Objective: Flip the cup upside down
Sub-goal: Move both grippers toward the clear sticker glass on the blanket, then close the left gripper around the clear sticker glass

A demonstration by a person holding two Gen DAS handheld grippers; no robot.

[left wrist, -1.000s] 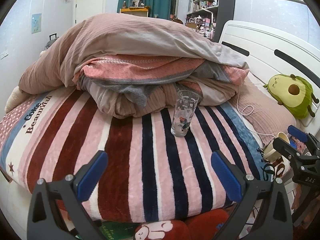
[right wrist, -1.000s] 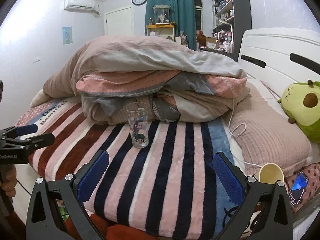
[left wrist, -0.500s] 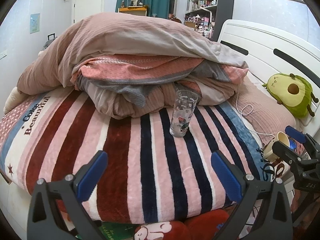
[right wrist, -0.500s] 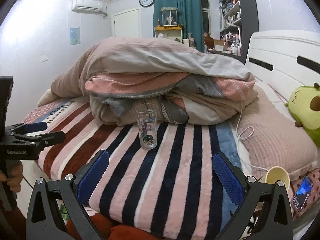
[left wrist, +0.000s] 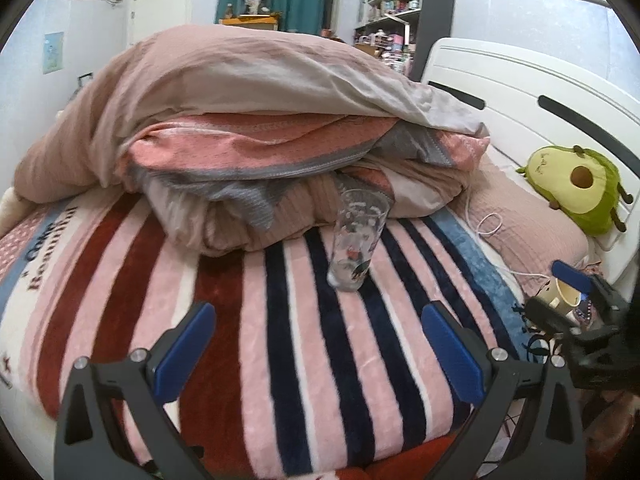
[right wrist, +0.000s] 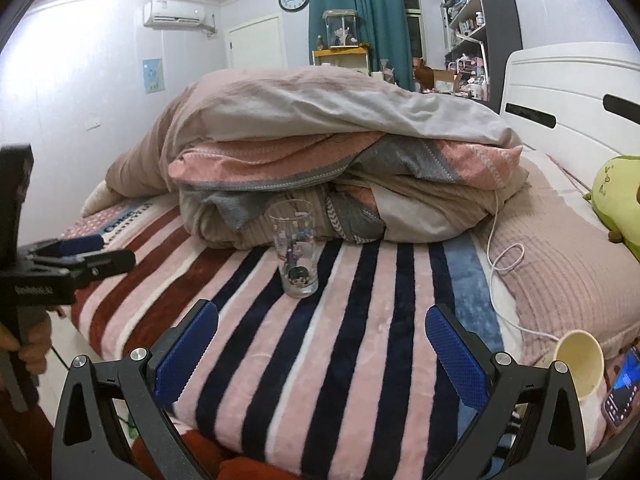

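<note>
Approach step. Clear printed glass cup (right wrist: 295, 249) stands upright on striped blanket (right wrist: 360, 340), just before heaped duvet (right wrist: 320, 128). Right gripper (right wrist: 320, 354) and left gripper (left wrist: 316, 354): fingers wide, empty. Next: close in, grasp, invert.

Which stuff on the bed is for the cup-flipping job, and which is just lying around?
For the job:
- clear printed drinking glass, standing upright
- left gripper, open
- right gripper, open

Just lying about:
- green avocado plush toy
- cream paper cup
- white cable
- heaped bedding
</note>
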